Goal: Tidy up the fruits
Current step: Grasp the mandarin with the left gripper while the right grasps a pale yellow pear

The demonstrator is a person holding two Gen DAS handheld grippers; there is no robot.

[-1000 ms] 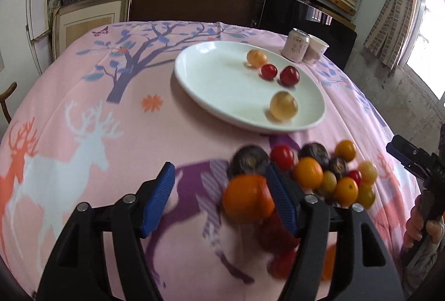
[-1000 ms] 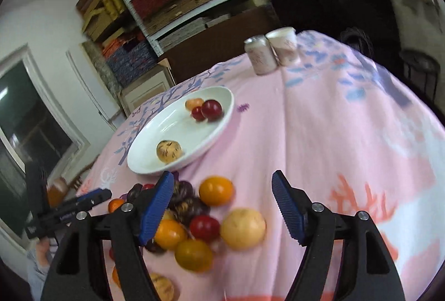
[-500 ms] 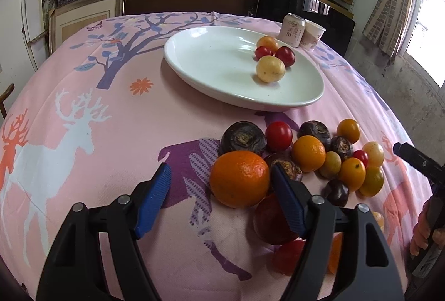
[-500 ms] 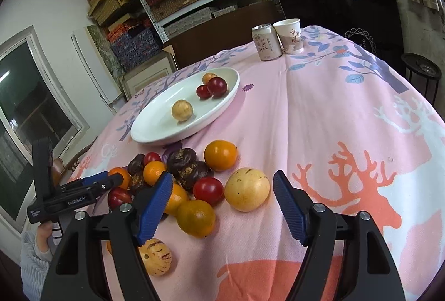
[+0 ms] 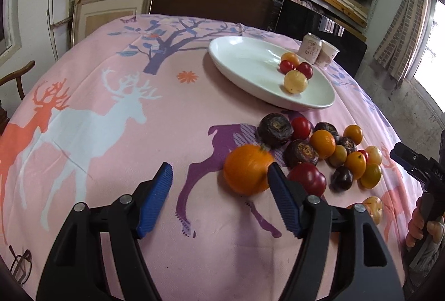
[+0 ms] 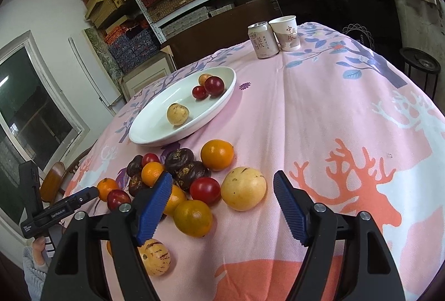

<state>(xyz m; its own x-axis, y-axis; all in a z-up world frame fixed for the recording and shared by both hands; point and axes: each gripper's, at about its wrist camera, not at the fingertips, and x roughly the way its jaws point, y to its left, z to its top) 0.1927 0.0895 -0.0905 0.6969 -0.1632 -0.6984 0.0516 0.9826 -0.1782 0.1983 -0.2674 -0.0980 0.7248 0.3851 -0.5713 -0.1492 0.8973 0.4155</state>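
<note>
**A:** What is lying on the bench (image 5: 116,95)?

**B:** A pink deer-print cloth is covering it. A white plate (image 5: 244,64) is holding four small fruits, and a fruit pile (image 6: 178,178) is sitting just in front of it.

**A:** Where are the grippers?

**B:** The left gripper (image 5: 219,189) is hovering wide open, holding nothing; a large orange (image 5: 247,173) is touching its right finger from inside. The right gripper (image 6: 222,203) is also gaping empty, with a yellow fruit (image 6: 243,192) lying between its fingers, touching neither.
</note>
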